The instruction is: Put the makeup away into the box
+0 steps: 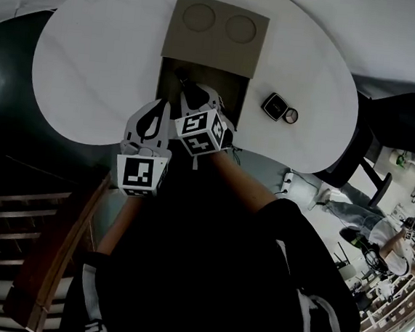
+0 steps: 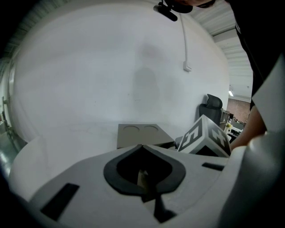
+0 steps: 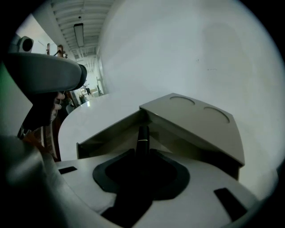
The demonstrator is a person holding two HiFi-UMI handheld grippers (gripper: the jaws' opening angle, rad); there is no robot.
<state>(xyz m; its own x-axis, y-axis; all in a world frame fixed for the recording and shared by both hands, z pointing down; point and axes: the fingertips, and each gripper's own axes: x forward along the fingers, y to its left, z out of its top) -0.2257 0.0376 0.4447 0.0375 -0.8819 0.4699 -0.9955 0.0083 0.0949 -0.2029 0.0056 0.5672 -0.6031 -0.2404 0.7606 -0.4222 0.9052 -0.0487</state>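
A white, rounded table [image 1: 93,63] stands over a dark green floor, with a wooden chair [image 1: 53,249] at the left. One beige box [image 1: 229,91] lies open on the table, and its raised lid [image 1: 216,35] shows two round recesses. The right tool [image 1: 189,88] is clenched on one slim black tube [image 3: 142,136] with a silver ring, held over the open box. The left tool [image 2: 141,146] sits just beside it, jaws pressed together on nothing. Right of the box, two pieces rest on the table: a black square compact [image 1: 274,106] and a small round case [image 1: 291,116].
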